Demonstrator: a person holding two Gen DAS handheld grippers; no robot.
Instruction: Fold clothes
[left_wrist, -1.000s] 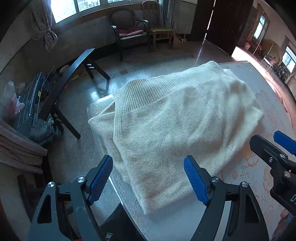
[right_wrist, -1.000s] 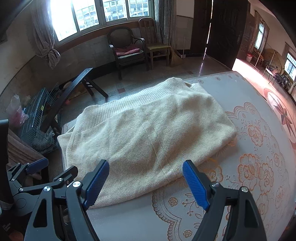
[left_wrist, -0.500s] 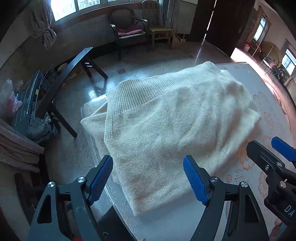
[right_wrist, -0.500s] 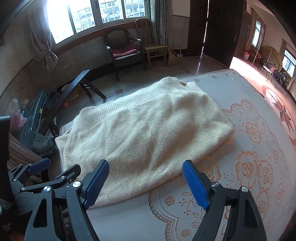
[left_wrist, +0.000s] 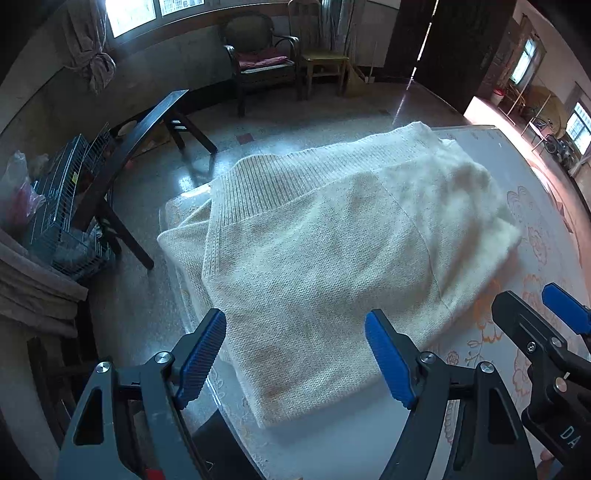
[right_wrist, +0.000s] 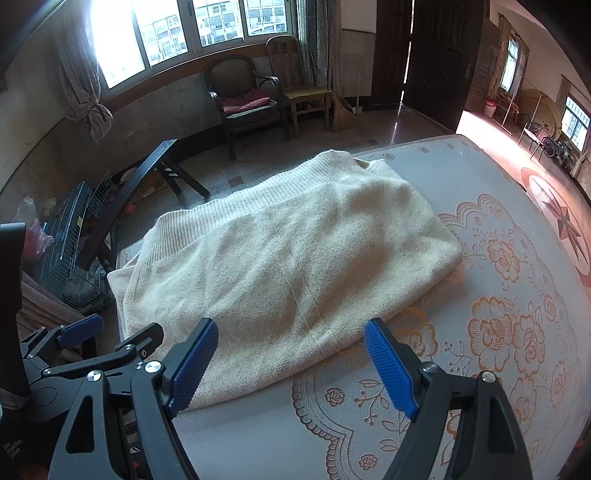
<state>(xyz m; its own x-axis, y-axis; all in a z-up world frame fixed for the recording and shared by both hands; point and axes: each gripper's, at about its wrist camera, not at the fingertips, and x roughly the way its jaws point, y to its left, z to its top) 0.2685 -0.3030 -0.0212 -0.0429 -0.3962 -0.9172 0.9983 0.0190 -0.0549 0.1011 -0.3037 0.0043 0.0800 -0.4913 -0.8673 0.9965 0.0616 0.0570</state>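
A cream knitted sweater (left_wrist: 332, 258) lies folded on the table, its ribbed hem towards the far left edge; it also shows in the right wrist view (right_wrist: 280, 266). My left gripper (left_wrist: 295, 354) is open and empty, held above the sweater's near left corner. My right gripper (right_wrist: 291, 358) is open and empty, above the sweater's near edge. The right gripper's fingers (left_wrist: 532, 332) show at the right of the left wrist view. The left gripper's fingers (right_wrist: 88, 332) show at the lower left of the right wrist view.
The table has a floral plastic cover (right_wrist: 498, 332). Its left edge (left_wrist: 184, 295) drops to the floor. A dark bench (left_wrist: 140, 155) and a wire cage (left_wrist: 62, 192) stand on the left. Two chairs (right_wrist: 243, 99) stand under the windows.
Both grippers have drawn back and up a little from the sweater, which now sits lower in both views. Both stay open. The sweater has not moved.
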